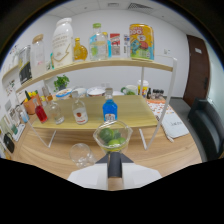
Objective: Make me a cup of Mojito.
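Note:
A clear plastic cup [112, 137] with green lime pieces in it stands upright right at the tips of my gripper [114, 159]. The white fingers [95, 172] come together under the cup with only a narrow dark strip between them, and they look shut on the cup's lower edge. An empty clear glass [81, 153] stands on the wooden table just left of the cup. Beyond the cup, on the lower shelf, are a blue bottle [110, 109], a clear bottle with a red label [79, 113] and a red bottle [41, 113].
A two-level wooden shelf [131, 116] with white metal legs spans the table behind the cup. Its top board carries tall bottles [63, 42] and a colourful carton [141, 41]. A paper sheet [175, 126] lies right of the shelf, near a dark chair [210, 125].

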Demonstrator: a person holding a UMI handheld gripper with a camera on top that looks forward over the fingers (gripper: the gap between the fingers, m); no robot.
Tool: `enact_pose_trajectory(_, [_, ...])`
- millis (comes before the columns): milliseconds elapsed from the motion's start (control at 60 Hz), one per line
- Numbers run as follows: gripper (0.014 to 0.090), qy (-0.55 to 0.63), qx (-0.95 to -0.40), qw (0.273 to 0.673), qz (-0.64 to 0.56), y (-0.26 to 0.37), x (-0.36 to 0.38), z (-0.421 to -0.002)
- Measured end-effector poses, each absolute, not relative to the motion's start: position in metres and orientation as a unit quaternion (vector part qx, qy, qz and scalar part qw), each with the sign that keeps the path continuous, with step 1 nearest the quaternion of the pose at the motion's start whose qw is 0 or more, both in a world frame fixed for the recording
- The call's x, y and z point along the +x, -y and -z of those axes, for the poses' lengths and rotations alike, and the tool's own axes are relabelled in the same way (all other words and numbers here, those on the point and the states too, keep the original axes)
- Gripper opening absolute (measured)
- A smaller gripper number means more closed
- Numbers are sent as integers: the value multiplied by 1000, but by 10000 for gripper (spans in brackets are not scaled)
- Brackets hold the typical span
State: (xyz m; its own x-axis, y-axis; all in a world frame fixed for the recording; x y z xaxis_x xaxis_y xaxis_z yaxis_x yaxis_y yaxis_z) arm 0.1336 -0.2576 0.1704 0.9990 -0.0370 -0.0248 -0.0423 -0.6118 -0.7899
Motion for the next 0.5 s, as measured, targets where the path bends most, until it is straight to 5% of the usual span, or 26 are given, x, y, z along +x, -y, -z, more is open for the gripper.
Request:
enact_pose_trajectory(250, [159,100,-869,466,132,249,123,-170])
enact_pose_trajectory(500, [157,289,-759,504,293,225,119,-204])
